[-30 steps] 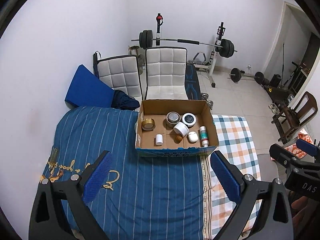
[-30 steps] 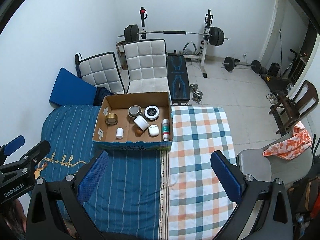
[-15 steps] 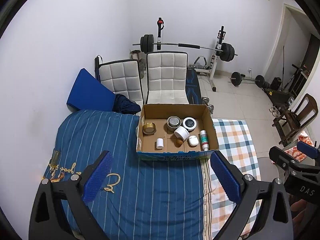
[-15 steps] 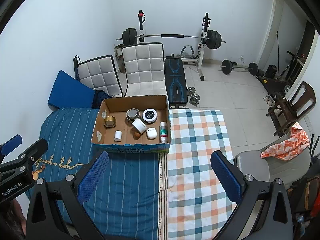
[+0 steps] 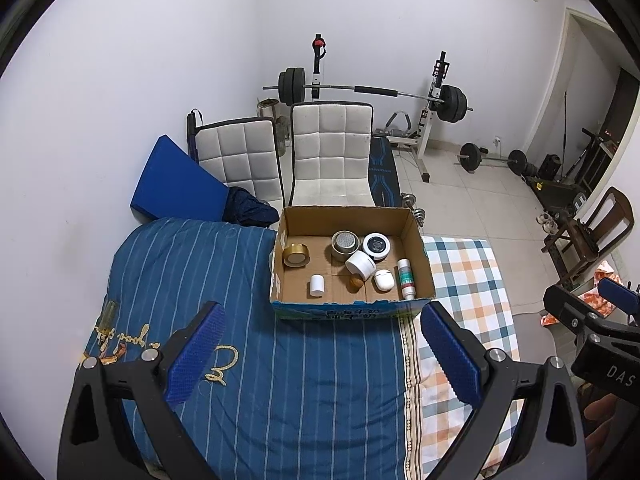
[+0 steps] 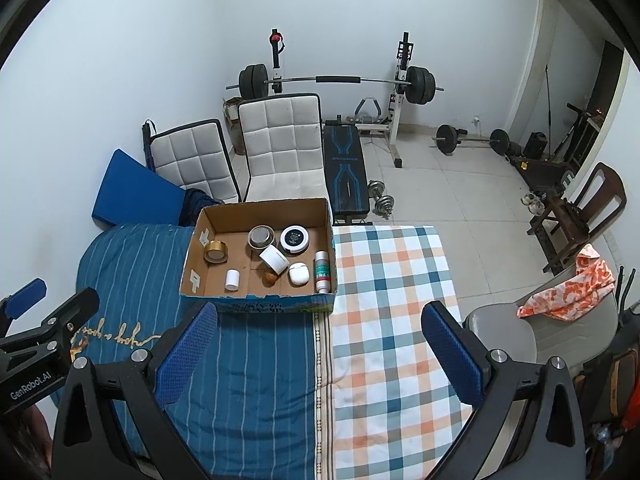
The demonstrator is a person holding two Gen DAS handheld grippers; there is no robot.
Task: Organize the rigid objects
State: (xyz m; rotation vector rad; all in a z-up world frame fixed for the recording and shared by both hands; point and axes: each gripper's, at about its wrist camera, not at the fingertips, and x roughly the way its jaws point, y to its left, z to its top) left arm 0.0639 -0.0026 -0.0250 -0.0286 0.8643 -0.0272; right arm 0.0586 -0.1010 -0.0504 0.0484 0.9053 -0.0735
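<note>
An open cardboard box (image 5: pixel 416 236) (image 6: pixel 192 256) sits on the bed at its far end. Inside lie a gold tape roll (image 5: pixel 296 255) (image 6: pixel 216 251), a metal tin (image 5: pixel 345 243) (image 6: pixel 261 237), a black-topped round tin (image 5: pixel 376 245) (image 6: pixel 295 238), a white jar (image 5: pixel 360 263) (image 6: pixel 274 259), a small white bottle (image 5: pixel 317 285) (image 6: pixel 232 279), a white case (image 5: pixel 384 281) (image 6: pixel 299 273), a brown knob (image 5: pixel 354 283) and a green-labelled tube (image 5: pixel 405 278) (image 6: pixel 322 272). My left gripper (image 5: pixel 322 354) and right gripper (image 6: pixel 318 354) hang open above the near bedding, both empty.
The bed has a blue striped cover (image 5: pixel 208 280) on the left and a checked sheet (image 6: pixel 392 280) on the right. Two white chairs (image 5: pixel 332 156), a blue cushion (image 5: pixel 176 184) and a barbell rack (image 6: pixel 332 80) stand beyond. A grey chair with orange cloth (image 6: pixel 568 288) is at right.
Both grippers have pulled back and up from the box, which now looks smaller and farther. Nothing in the box has moved; both stay open.
</note>
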